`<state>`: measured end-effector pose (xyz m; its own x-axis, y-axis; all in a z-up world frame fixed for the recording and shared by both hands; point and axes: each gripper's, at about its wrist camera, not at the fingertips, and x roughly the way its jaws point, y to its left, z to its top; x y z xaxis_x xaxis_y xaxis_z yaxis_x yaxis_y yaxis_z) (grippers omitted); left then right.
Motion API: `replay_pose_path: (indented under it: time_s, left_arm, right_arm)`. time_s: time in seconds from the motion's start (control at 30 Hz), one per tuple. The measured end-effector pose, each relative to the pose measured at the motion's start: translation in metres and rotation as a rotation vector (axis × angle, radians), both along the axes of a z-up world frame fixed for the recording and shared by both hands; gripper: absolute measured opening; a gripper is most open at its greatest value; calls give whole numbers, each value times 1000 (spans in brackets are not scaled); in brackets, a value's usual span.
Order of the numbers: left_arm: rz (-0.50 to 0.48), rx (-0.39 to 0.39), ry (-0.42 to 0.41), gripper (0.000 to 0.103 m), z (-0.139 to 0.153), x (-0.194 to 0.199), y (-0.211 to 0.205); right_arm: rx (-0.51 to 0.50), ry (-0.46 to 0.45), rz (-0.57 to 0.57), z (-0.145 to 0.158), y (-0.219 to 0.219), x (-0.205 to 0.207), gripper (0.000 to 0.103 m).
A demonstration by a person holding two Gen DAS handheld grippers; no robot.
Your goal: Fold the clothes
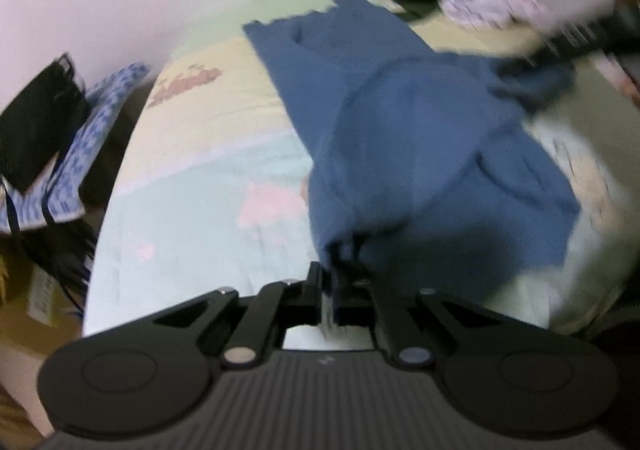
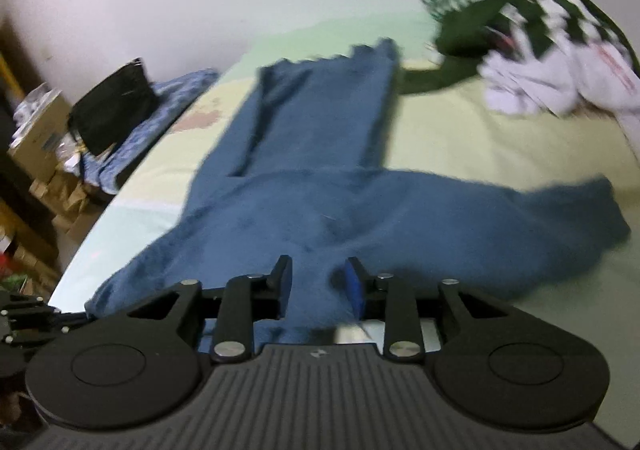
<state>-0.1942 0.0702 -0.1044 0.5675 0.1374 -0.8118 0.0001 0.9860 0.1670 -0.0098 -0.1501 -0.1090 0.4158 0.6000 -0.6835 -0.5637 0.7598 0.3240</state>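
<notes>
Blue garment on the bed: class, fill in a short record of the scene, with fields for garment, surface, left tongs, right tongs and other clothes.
garment: blue garment, spread out, partly folded
surface: bed sheet, pale green and yellow
left tongs: shut on the garment's edge
right tongs: open, garment between the fingers
other clothes: green-and-white pile at the far corner

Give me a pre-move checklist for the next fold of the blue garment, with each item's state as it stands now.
1. Left gripper shut on blue garment: ok, the cloth bunches at its fingers.
2. Right gripper gripping: not ok, its fingers stand apart with cloth between them.
3. Garment flat on the bed: not ok, rumpled near the left gripper.
4. Clothes pile apart from the garment: ok.
5. Black bag off the bed: ok.
6. Sharp view: not ok, both blurred.
</notes>
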Motion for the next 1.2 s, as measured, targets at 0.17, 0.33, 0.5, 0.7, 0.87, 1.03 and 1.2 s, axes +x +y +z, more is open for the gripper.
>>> replay_pose_path:
  time_s: [0.17, 0.33, 0.5, 0.7, 0.87, 1.03, 1.2]
  left_arm:
    - [-62, 115, 128, 0, -25, -4, -8]
    - [-6, 74, 50, 3, 5, -6, 18]
    - [61, 83, -24, 5, 14, 27, 48]
    - [-84, 50, -62, 16, -7, 90, 38]
    - [-230, 36, -36, 11, -24, 119, 25]
    - [-283, -39, -24, 9, -22, 128, 35]
    - [-323, -64, -2, 18, -19, 137, 43]
  right_arm:
    - [14, -53, 118, 3, 39, 1, 35]
    - [-73, -75, 229, -12, 83, 3, 38]
    - [-145, -38, 301, -26, 90, -1, 39]
    - [-131, -7, 294, 14, 105, 48, 39]
    - [-112, -60, 258, 46, 152, 121, 55]
    - [-141, -127, 212, 29, 219, 175, 59]
    - [-148, -152, 147, -10, 271, 205, 50]
